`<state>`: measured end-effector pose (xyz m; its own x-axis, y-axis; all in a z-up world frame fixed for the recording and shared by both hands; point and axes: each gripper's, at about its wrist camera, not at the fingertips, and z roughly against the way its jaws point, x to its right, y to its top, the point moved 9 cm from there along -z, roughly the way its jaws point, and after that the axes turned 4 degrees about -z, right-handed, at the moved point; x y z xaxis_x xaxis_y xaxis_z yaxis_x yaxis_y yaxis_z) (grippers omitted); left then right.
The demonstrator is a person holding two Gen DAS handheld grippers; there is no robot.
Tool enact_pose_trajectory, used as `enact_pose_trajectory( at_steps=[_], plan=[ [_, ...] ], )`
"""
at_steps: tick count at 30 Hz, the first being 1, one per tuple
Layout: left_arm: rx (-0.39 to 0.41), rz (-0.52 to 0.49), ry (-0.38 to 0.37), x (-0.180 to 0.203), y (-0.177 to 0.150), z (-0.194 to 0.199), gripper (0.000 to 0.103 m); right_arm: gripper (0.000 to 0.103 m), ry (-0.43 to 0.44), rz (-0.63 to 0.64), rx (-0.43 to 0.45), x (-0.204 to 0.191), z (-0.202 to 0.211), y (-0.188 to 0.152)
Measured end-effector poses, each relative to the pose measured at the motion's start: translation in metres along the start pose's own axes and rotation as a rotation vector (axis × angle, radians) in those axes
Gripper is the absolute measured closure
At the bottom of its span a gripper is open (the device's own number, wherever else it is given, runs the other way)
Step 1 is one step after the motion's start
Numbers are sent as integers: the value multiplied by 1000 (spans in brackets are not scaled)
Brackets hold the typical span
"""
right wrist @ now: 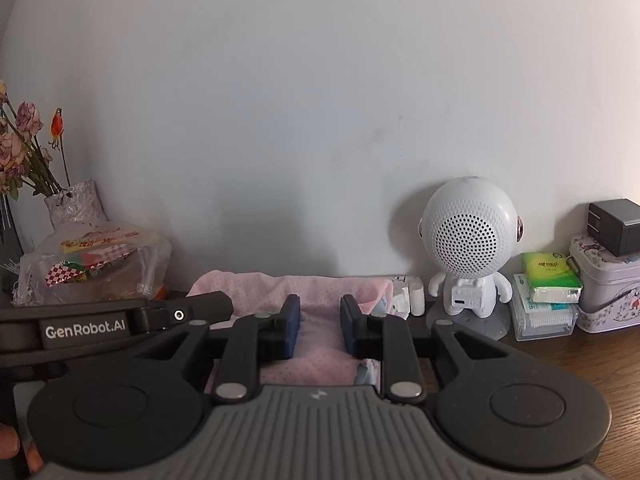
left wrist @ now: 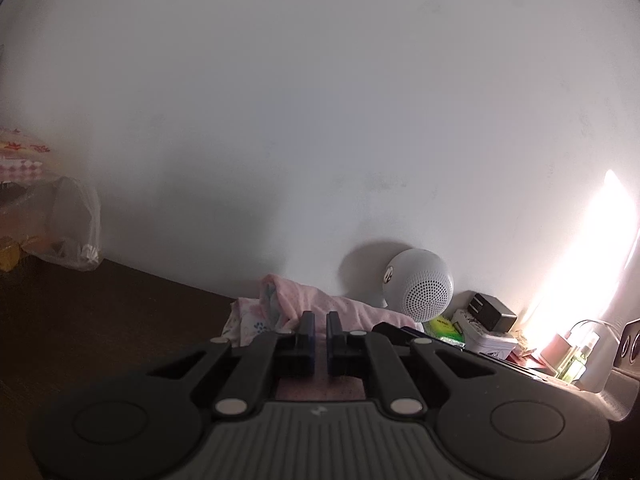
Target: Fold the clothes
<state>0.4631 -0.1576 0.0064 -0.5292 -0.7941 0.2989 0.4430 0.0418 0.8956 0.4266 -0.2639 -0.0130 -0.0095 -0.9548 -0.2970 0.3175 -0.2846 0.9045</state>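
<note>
With my left gripper (left wrist: 320, 326) nearly closed and empty and my right gripper (right wrist: 320, 322) parted over the pink garment (right wrist: 320, 354) lying on the table (right wrist: 560, 360) by the wall, I judge a fold pending: next, pinch an edge.

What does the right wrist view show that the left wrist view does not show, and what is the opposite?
Only the right wrist view shows the vase of dried flowers, the other gripper's black body with its white lettering, and the speaker's whole small body.

Only the left wrist view shows the sunlit patch on the wall and small bottles at the far right.

Both show the pink garment on the dark wooden table, the white round robot-shaped speaker, the green tissue pack, the tin box and the bagged snacks.
</note>
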Motion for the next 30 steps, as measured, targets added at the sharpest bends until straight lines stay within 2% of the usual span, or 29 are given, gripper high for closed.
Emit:
enact_pose_trajectory(
  at_steps=[1, 2, 3, 4, 5, 7, 9, 11, 12, 15, 21, 24, 30],
  plan=[
    [28, 0, -8, 1, 4, 6, 91, 72, 10, -1, 14, 0, 4, 4],
    [60, -6, -17, 3, 10, 15, 76, 68, 22, -2, 32, -2, 11, 9],
    [93, -19, -17, 4, 16, 26, 54, 56, 32, -1, 57, -4, 21, 14],
    [124, -41, -5, 4, 20, 39, 44, 48, 38, 7, 83, -6, 31, 19],
    [153, -65, 9, 5, 23, 51, 30, 45, 43, 19, 107, -8, 41, 23],
    [200, -99, 24, 6, 24, 74, 17, 26, 55, 43, 140, -13, 61, 27],
    [235, -115, 33, 8, 19, 91, 0, 18, 72, 69, 152, -18, 78, 24],
    [250, -132, 62, 8, 11, 108, 0, 9, 81, 108, 149, -24, 92, 17],
    [242, -147, 82, 8, 6, 114, 0, 0, 79, 124, 149, -25, 98, 12],
    [204, -181, 131, 6, -14, 133, 0, 0, 76, 153, 139, -29, 118, -5],
    [139, -189, 162, 4, -47, 173, 0, 0, 93, 214, 82, -47, 153, -38],
    [127, -178, 166, 7, -58, 195, 0, 0, 115, 206, 63, -57, 170, -48],
    [121, -174, 225, 15, -81, 245, 0, 0, 152, 189, 13, -75, 197, -72]
  ],
)
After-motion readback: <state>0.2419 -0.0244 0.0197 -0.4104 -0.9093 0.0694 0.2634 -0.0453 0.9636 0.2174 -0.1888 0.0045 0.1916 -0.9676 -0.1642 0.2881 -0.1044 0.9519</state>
